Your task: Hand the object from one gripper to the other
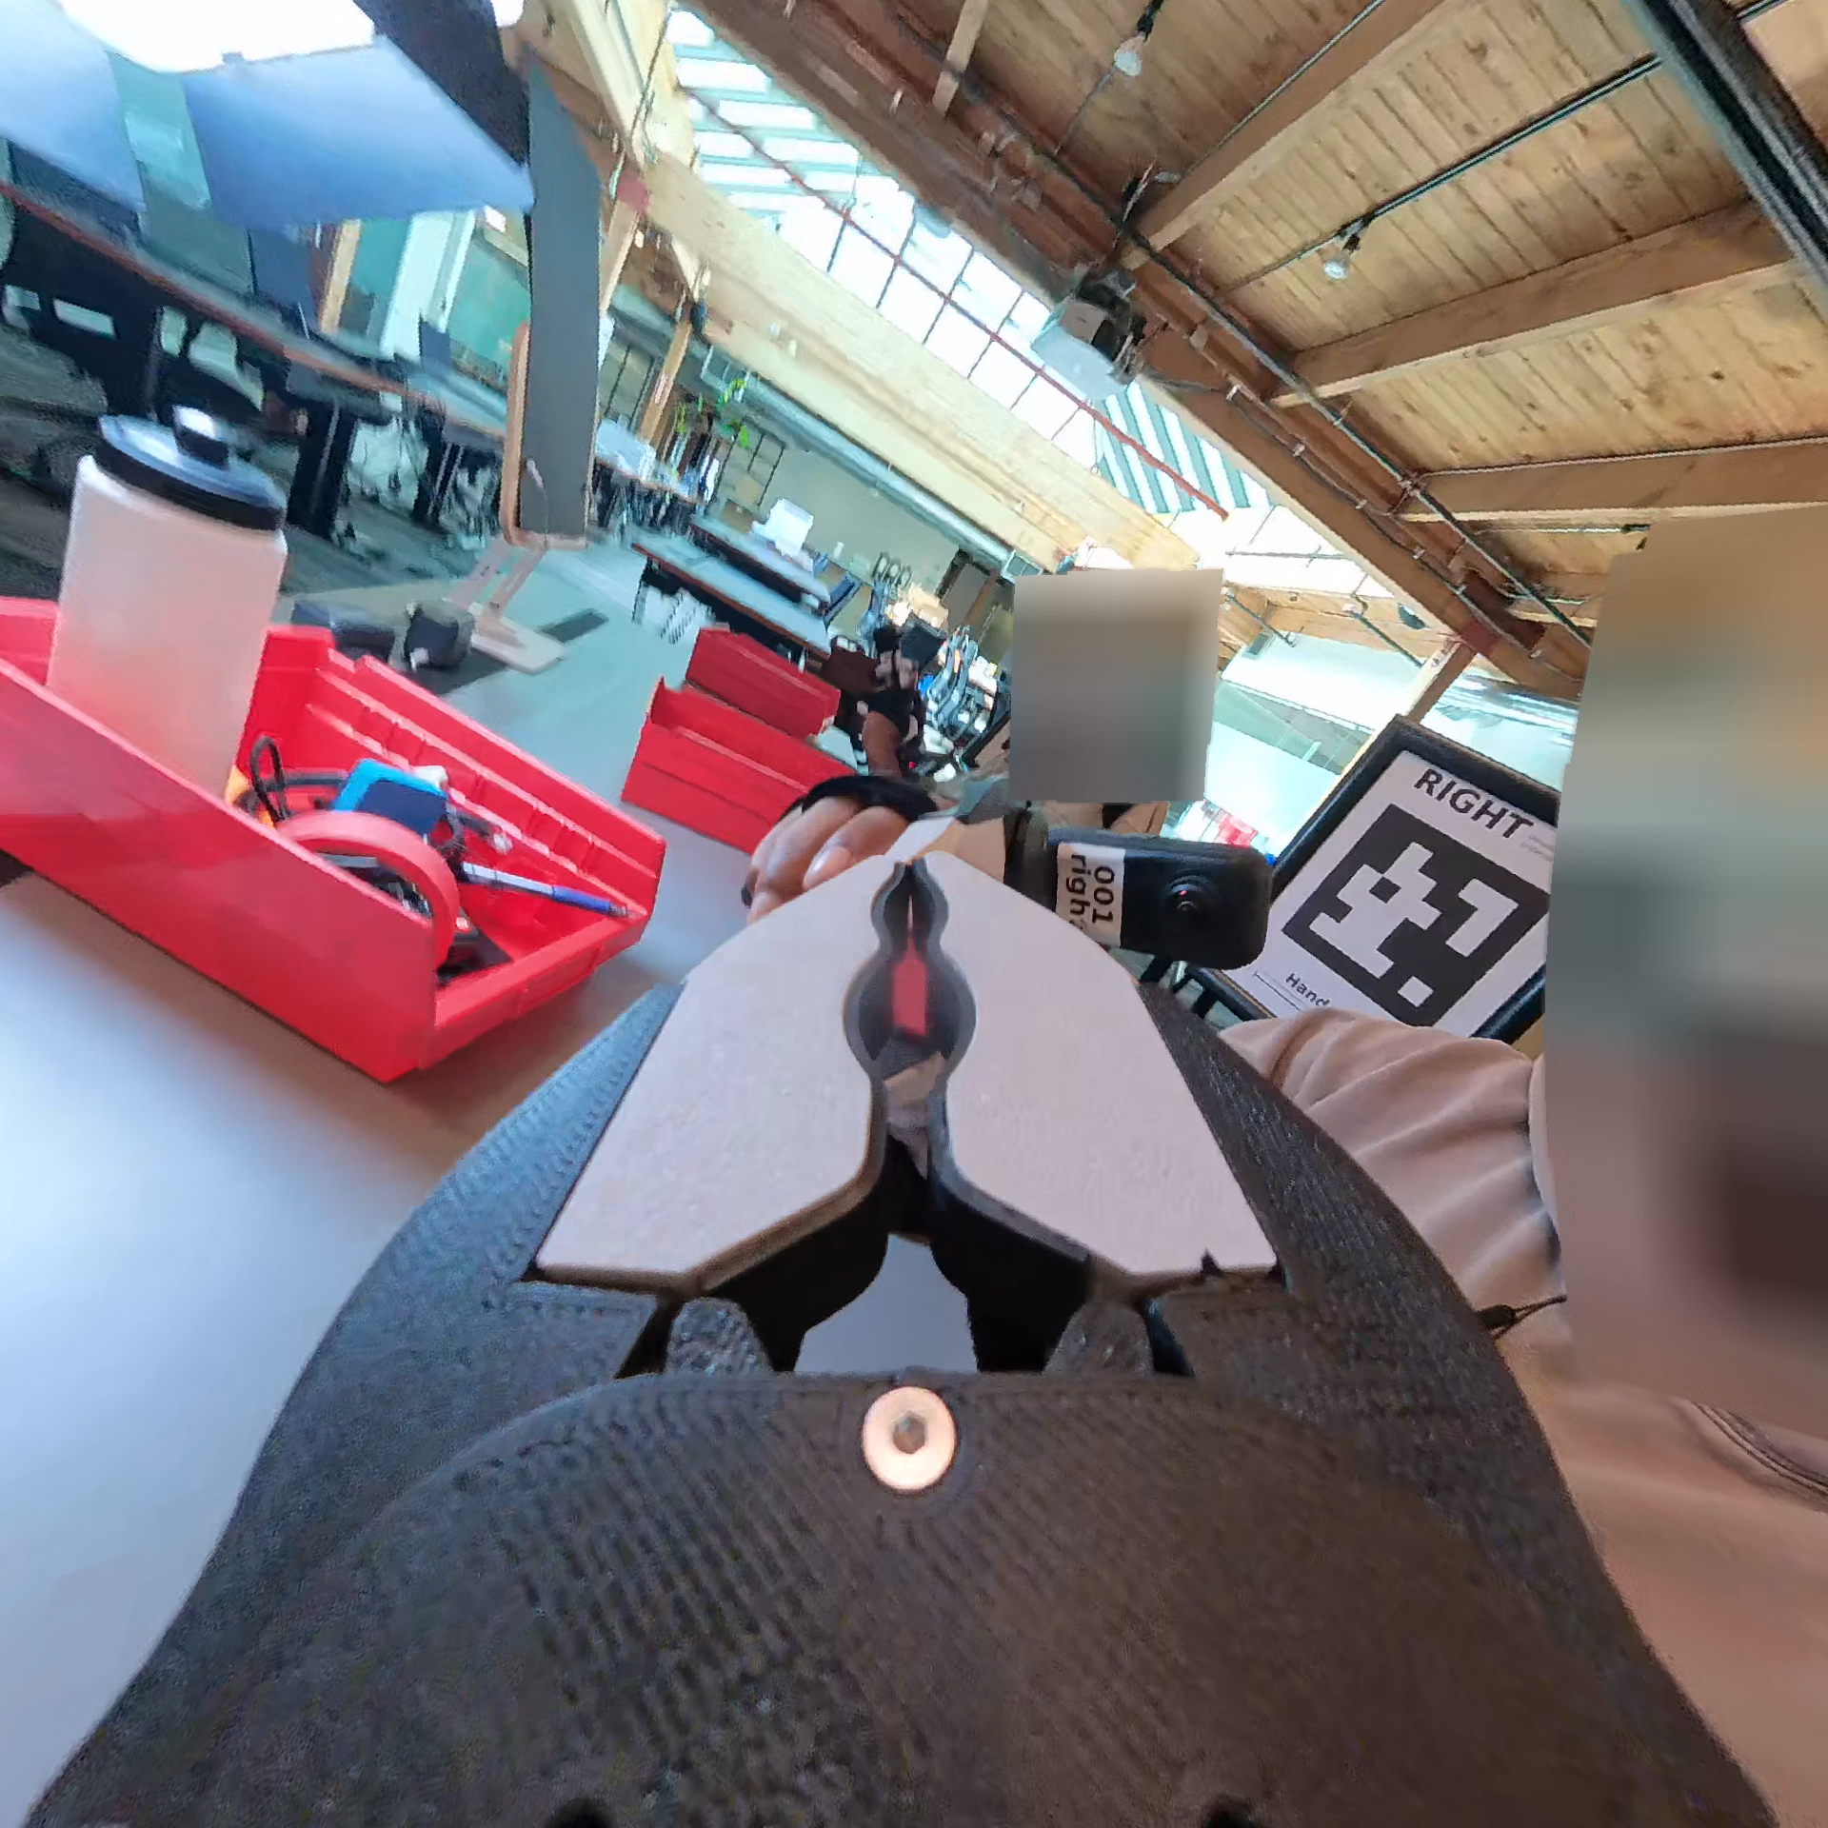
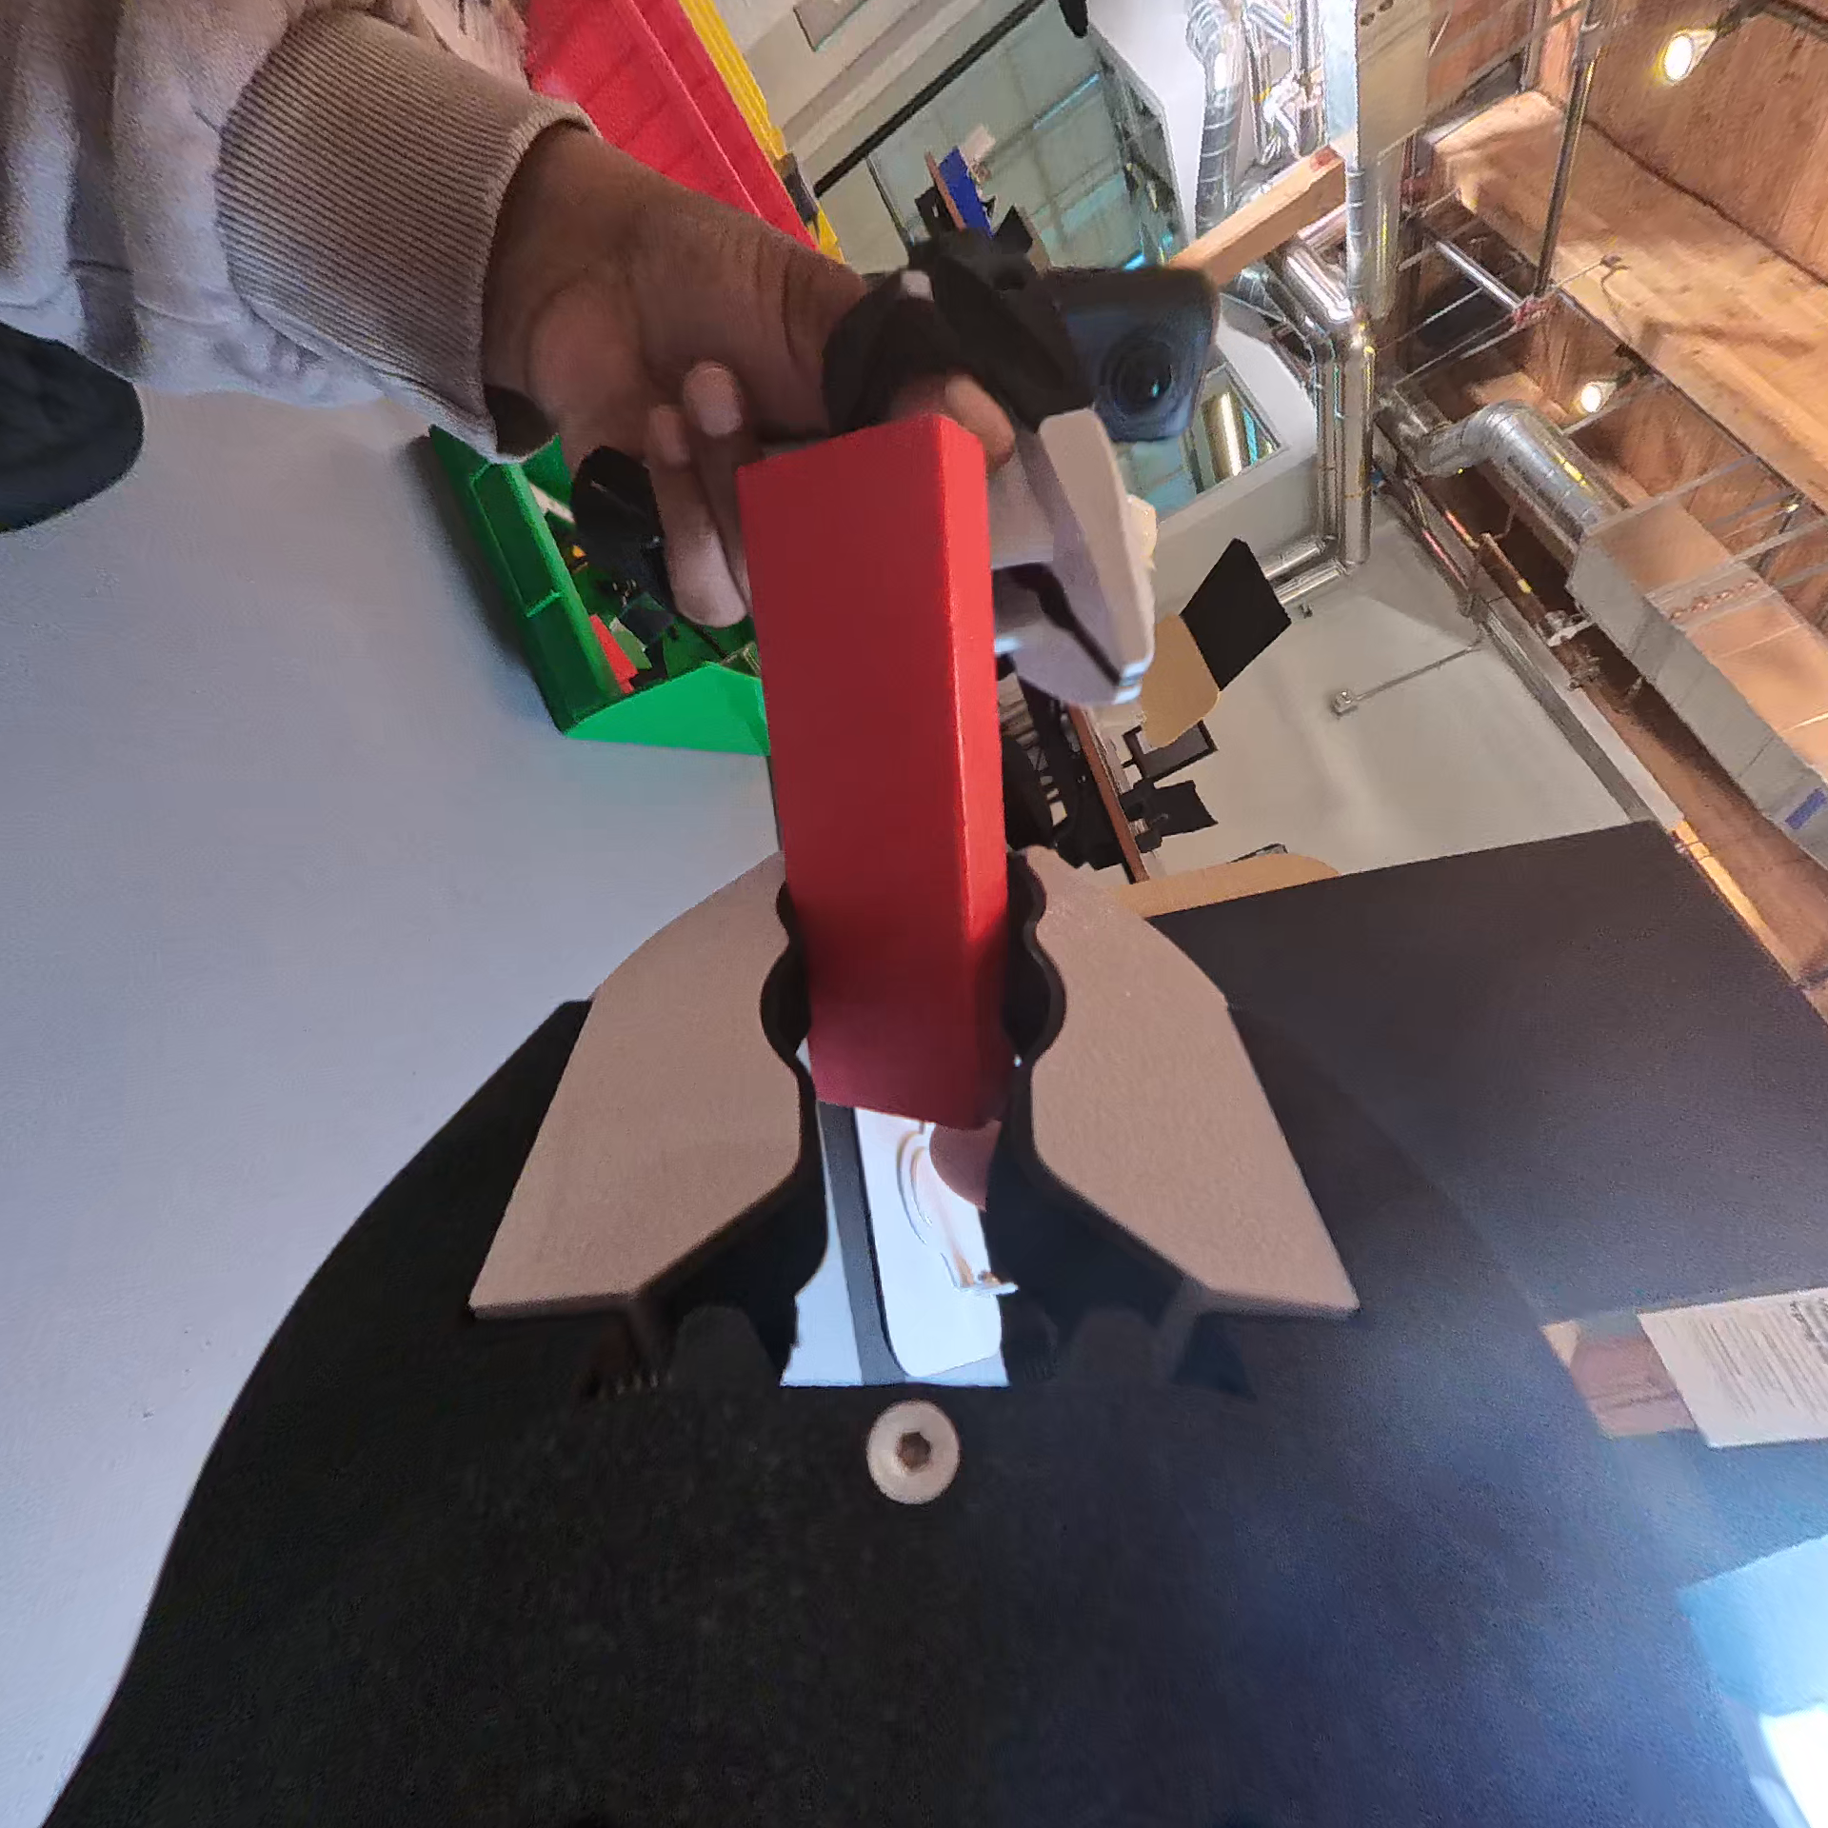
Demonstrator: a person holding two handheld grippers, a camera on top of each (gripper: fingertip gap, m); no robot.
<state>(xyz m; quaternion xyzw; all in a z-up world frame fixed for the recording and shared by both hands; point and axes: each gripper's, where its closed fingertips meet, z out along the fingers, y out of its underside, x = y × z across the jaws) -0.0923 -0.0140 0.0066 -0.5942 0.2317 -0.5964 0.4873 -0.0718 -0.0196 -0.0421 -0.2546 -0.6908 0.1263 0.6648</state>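
1. Left gripper [image 1: 912, 880]: textured black printed body, two flat pale beige finger plates with wavy black inner edges, one silver hex screw [image 1: 908, 1436] centred behind them
2. Right gripper [image 2: 905, 974]: same build, silver hex screw [image 2: 912, 1452]
3. Ribbed-cuff pale beige sleeve [image 2: 326, 188]
4. Black wrist strap [image 1: 870, 791]

Beside the glossy red plastic bin [image 1: 326, 950] on the smooth matt table [image 1: 198, 1236], the gripper fingers [image 2: 673, 1118] look grainy and matt, pinching a smooth matt red block [image 2: 880, 772].
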